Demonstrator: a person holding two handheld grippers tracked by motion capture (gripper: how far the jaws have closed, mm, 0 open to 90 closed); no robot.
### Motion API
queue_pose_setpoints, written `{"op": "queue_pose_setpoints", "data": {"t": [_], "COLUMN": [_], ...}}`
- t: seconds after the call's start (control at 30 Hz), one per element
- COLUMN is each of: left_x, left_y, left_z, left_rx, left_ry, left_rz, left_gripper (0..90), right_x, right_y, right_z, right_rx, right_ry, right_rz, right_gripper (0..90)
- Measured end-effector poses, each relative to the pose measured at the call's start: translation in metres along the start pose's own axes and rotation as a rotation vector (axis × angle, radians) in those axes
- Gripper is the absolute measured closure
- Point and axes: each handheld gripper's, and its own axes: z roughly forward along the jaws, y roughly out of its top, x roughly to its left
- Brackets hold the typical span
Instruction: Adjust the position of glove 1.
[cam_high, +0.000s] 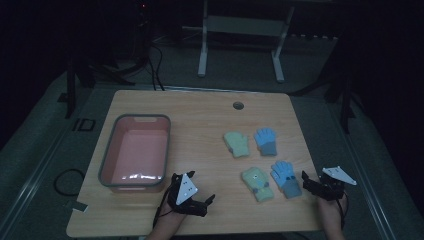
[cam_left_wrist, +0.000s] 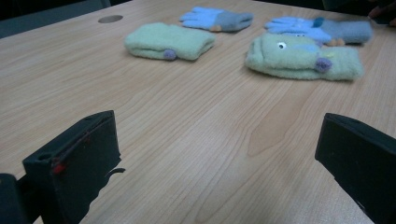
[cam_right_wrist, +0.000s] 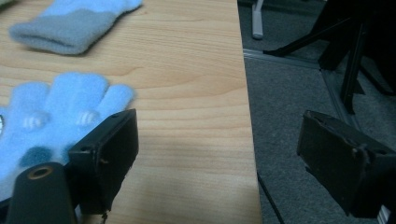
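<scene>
Four gloves (cam_high: 260, 161) without readable labels, left gripper (cam_high: 200, 202) fingers spread, right gripper (cam_high: 312, 186) fingers spread, pink tub (cam_high: 111, 150).

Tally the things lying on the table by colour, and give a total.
Green gloves: 2, the far one and the near one.
Blue gloves: 2, the far one and the near one.
Pink bin with a grey rim: 1.
Total: 5 things on the wooden table.

near blue glove (cam_right_wrist: 51, 116) – cuff cut off, right gripper view
</scene>
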Motion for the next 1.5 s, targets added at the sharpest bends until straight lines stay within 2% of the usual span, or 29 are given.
{"op": "queue_pose_setpoints", "data": {"t": [0.23, 0.47, 0.57, 0.6, 0.67, 0.7, 0.77, 0.83, 0.97, 1.03, 1.2, 1.23, 1.33, 1.5], "left_x": [0.001, 0.001, 0.001, 0.001, 0.001, 0.001, 0.001, 0.001, 0.002, 0.002, 0.001, 0.001, 0.001, 0.001], "left_y": [0.0, 0.0, 0.0, 0.0, 0.0, 0.0, 0.0, 0.0, 0.0, 0.0, 0.0, 0.0, 0.0, 0.0], "left_z": [0.0, 0.0, 0.0, 0.0, 0.0, 0.0, 0.0, 0.0, 0.0, 0.0, 0.0, 0.0, 0.0, 0.0], "left_rx": [0.003, 0.001, 0.001, 0.001, 0.002, 0.001, 0.002, 0.002, 0.002, 0.001, 0.0, 0.001, 0.0, 0.0], "left_ry": [-0.001, -0.001, -0.001, -0.002, -0.003, -0.003, -0.004, -0.004, -0.006, -0.006, -0.004, -0.004, -0.005, -0.005], "left_rz": [-0.007, -0.011, -0.01, -0.01, -0.011, -0.012, -0.014, -0.014, -0.018, -0.024, -0.012, -0.011, -0.012, -0.009], "left_gripper": [0.1, 0.1, 0.1, 0.1, 0.1, 0.1, 0.1, 0.1, 0.1, 0.1, 0.1, 0.1, 0.1, 0.1], "right_x": [-0.001, -0.002, -0.002, -0.002, -0.004, -0.003, 0.001, 0.008, 0.014, 0.018, 0.022, 0.023, 0.024, 0.029], "right_y": [0.0, 0.009, 0.012, 0.014, 0.021, 0.023, 0.028, 0.034, 0.043, 0.054, 0.072, 0.08, 0.088, 0.114], "right_z": [-0.001, -0.004, -0.006, -0.006, -0.005, -0.005, -0.005, -0.006, -0.009, -0.014, -0.02, -0.021, -0.023, -0.023], "right_rx": [0.022, 0.107, 0.119, 0.144, 0.208, 0.221, 0.237, 0.213, 0.203, 0.166, 0.114, 0.115, 0.101, 0.085], "right_ry": [0.018, 0.063, 0.069, 0.095, 0.18, 0.198, 0.197, 0.206, 0.211, 0.199, 0.199, 0.218, 0.218, 0.239], "right_rz": [0.024, 0.03, 0.025, 0.028, 0.049, 0.06, 0.049, 0.019, 0.006, -0.018, -0.036, -0.039, -0.038, -0.039], "right_gripper": [12.6, 11.7, 14.7, 14.5, 15.4, 16.0, 12.9, 12.2, 12.2, 12.1, 11.2, 11.2, 11.3, 13.5]}}
